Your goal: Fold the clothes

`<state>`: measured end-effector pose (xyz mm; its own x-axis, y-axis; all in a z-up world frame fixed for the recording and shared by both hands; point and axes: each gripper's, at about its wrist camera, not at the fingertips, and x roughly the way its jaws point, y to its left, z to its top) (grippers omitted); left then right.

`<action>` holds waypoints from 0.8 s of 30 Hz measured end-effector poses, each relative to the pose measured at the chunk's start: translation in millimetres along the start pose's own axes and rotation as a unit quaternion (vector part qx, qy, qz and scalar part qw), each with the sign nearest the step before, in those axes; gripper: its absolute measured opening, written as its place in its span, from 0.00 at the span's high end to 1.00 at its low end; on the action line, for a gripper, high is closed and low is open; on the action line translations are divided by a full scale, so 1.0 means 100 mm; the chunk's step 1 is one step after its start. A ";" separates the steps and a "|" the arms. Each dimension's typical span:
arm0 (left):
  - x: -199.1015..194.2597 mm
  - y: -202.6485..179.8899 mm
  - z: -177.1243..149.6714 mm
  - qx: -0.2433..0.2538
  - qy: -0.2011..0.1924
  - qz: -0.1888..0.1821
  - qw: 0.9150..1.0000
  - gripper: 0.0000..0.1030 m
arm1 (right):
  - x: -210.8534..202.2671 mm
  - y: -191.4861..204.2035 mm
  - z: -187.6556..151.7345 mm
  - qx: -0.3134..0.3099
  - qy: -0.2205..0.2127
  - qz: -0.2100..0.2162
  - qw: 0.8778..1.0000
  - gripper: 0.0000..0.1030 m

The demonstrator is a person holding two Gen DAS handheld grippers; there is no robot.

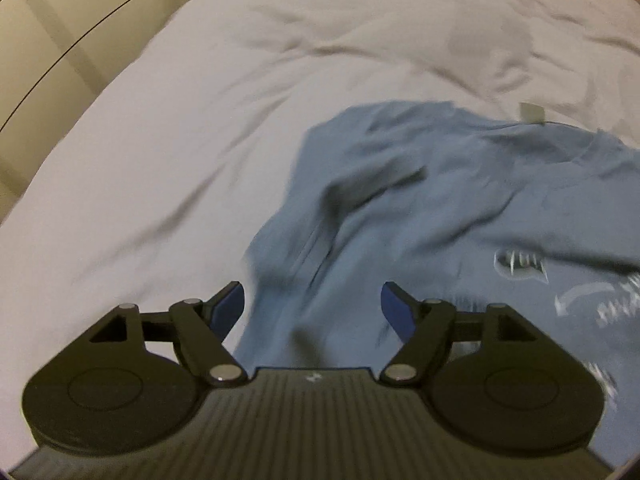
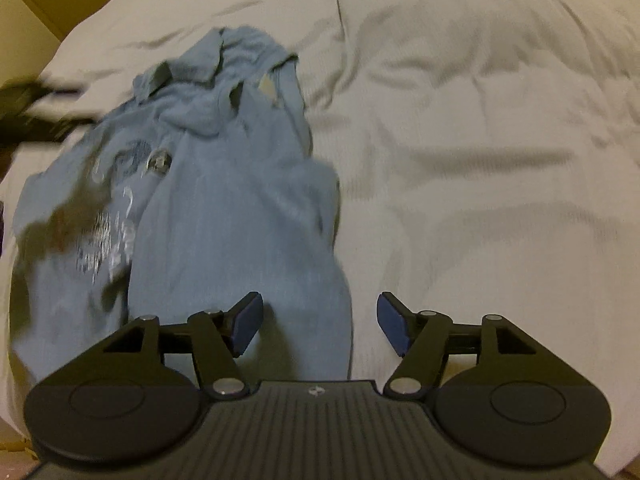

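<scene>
Rumpled white bedsheet [image 1: 160, 140], beige wall [image 1: 36, 32]

a light blue t-shirt [image 1: 420, 208] is seen lying crumpled and unfolded on the white bed sheet [image 1: 160, 140]. from the left claw [image 1: 312, 308], it spreads ahead and to the right, with a white printed graphic off to the right and a small pale tag at the far edge. from the right claw [image 2: 320, 324], the same t-shirt [image 2: 224, 208] is stretched ahead and to the left, its bunched collar end farthest away, its near edge lying between the spread fingers.
</scene>
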<state>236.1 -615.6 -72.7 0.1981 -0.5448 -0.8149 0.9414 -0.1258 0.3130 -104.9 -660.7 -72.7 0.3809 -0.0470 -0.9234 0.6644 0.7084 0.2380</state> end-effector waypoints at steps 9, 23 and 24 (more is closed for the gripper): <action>0.89 0.06 0.45 0.029 0.030 -0.003 0.999 0.84 | 0.15 -0.12 -0.30 0.039 0.001 0.022 0.999 0.33; -0.49 1.22 0.52 -0.227 -0.095 -0.025 0.969 1.00 | 0.10 -0.42 0.05 0.125 -0.014 0.096 0.987 0.96; -0.62 1.27 0.50 -0.229 -0.100 -0.019 0.968 1.00 | 0.03 -0.38 0.09 0.110 -0.019 0.089 0.990 0.96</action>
<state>329.2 -639.2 42.2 0.1478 -0.7017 -0.6970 0.9782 0.2075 -0.0015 -123.5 -694.3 -81.6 0.5260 0.0354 -0.8498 0.7069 0.5373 0.4599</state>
